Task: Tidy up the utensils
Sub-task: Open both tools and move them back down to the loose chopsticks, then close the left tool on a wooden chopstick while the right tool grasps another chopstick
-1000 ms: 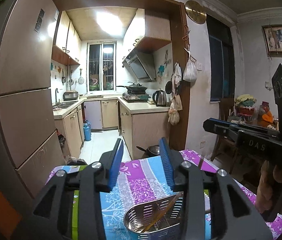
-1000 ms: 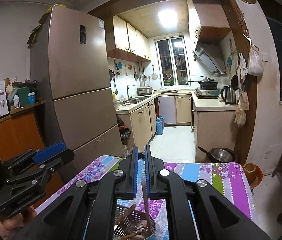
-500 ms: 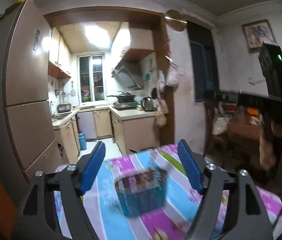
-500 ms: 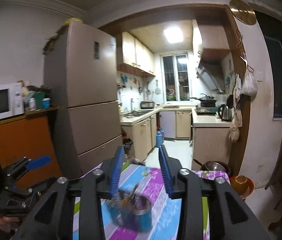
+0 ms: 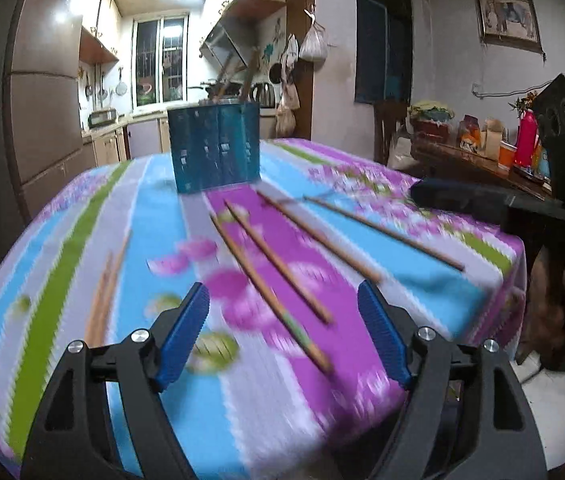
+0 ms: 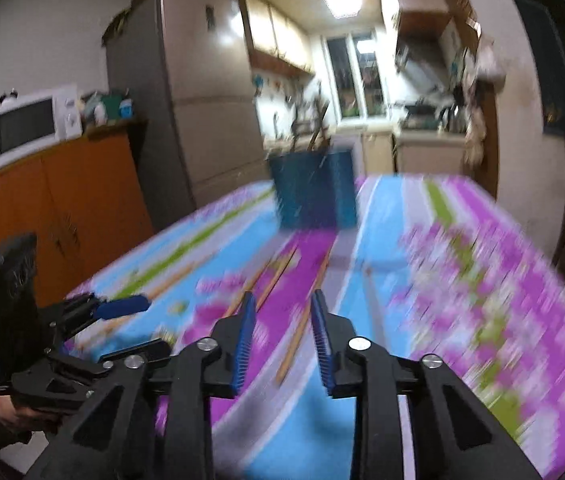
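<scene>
Landmark: the blue utensil holder (image 5: 214,148) stands upright on the striped floral tablecloth (image 5: 154,208), toward its far end; every place below is given from it.
Holder contents: several wooden sticks poke out of its top, leaning at different angles; blur hides how many.
Loose chopsticks: 4 wooden chopsticks (image 5: 274,264) lie flat on the cloth on the near side of the holder, fanned out toward the camera; 2 more chopsticks (image 5: 102,300) lie together near and to the left of the holder, close to the green stripe.
Left gripper (image 5: 282,332): low over the cloth, well short of the holder, its blue pads spread wide with nothing gripped; the near ends of 2 chopsticks show in the gap between the pads, lying on the cloth.
Right gripper (image 6: 282,340): also on the near side of the holder and pointed toward it, jaws narrowly parted and closing; 1 chopstick (image 6: 302,320) shows in the gap, lying on the cloth, and the pads do not press it.
Hand (image 6: 6,412): at the lower left of the right wrist view, wrapped round the left gripper's handle.
Behind the holder: a tall refrigerator (image 6: 186,112) to its left and a kitchen window (image 5: 158,64) beyond it.
Picture quality: the right wrist view is heavily smeared, so fine detail on the cloth cannot be told.
</scene>
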Demonstrator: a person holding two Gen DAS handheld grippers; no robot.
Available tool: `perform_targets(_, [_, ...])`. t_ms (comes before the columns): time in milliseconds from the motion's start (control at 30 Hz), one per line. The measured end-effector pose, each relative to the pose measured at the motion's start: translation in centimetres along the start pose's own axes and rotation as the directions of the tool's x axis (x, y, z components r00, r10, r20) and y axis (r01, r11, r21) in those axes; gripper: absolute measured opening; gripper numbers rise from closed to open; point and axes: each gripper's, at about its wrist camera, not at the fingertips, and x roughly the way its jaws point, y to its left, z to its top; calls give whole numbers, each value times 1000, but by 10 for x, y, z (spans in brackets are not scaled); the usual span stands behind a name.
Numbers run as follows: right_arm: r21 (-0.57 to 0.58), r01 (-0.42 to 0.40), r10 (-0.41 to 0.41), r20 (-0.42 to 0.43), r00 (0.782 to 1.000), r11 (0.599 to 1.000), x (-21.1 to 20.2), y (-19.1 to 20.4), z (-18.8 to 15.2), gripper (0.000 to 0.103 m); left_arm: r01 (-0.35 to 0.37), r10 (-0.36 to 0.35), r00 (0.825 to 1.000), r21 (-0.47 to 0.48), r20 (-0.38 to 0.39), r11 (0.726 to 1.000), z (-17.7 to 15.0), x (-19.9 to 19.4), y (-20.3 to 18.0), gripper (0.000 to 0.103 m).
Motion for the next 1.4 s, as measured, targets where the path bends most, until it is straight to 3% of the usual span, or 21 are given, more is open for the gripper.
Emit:
perform_targets(133, [10,-66,67,-60,996,998,21,27,-21,24,-38,38,999,16,4,999,-17,-2,-5,73])
perform_targets(267, [1,-81,81,-95,992,997,40,46,-32,24,-35,35,999,0,-5,999,-29,-9,1,73])
perform_targets(533, [-7,-49,47,-154,987,999,61,49,-39,18,-25,25,1000,-1,-11,1000,-35,-9,5,73])
perform_targets(733, [-22,-11,7,-156,988,1000,64,49,-38,10,-24,24,1000,-9,-8,1000,-37,-10,4,73])
perform_targets(900, [-21,20,-23,-145,989,1000,58,44,-40,9,-18,19,1000,-5,14,1000,-34,-7,-2,72])
perform_targets(1067, [-20,7,-9,-111,994,1000,59,43,-43,9,-6,6,1000,17,12,1000,-36,8,-14,47])
perform_targets(1233, [-41,15,-18,-87,996,999,61,42,-44,9,-33,32,999,20,24,999,-37,15,-12,28])
perform_targets(1400, [-43,7,-10,-80,997,999,64,43,-43,12,-48,47,998,37,43,998,-39,15,-14,28])
